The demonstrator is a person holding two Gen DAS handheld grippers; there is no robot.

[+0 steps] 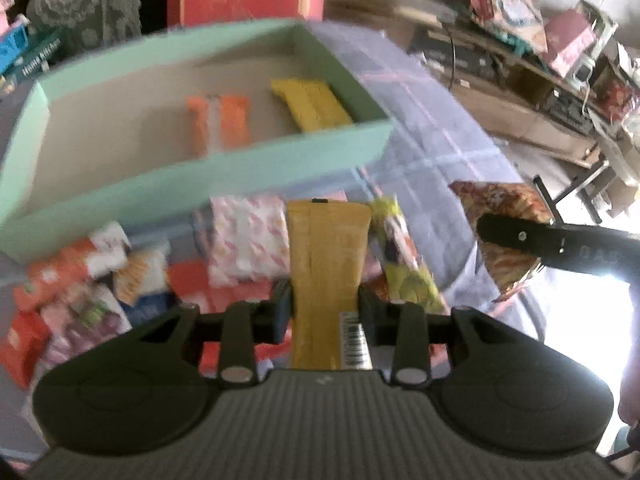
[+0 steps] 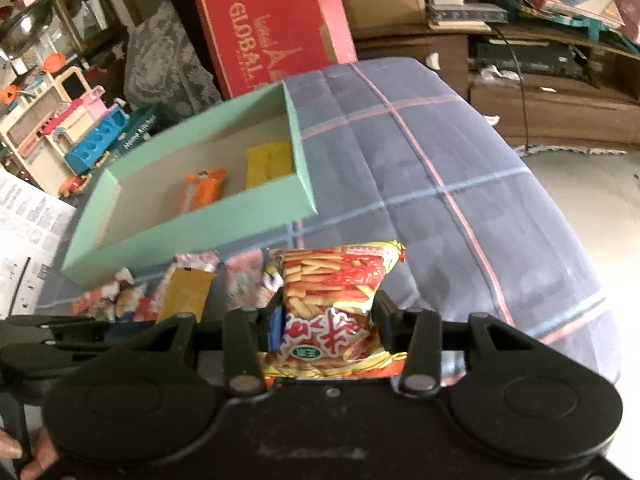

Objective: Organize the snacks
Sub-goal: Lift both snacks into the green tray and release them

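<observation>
Left gripper (image 1: 325,312) — fingers clamped on the sides of a long mustard-yellow foil snack packet (image 1: 326,276), barcode end nearest the camera, held above the pile.

Right gripper (image 2: 326,316) — fingers closed on a red-and-yellow crinkled bag printed with fries (image 2: 334,300), held over the blue plaid quilt (image 2: 440,168).

Shallow mint-green cardboard box (image 1: 224,170) — open, resting on the quilt; contains an orange-and-white wrapped snack (image 1: 218,120) near the middle and a bright yellow flat packet (image 1: 312,106) against its right wall, the two apart.

Loose pile of mixed small snack packets (image 1: 120,280) — on the quilt just in front of the box's near wall.

Red carton lettered "GLOBAL" (image 2: 272,28) — upright behind the box.
</observation>
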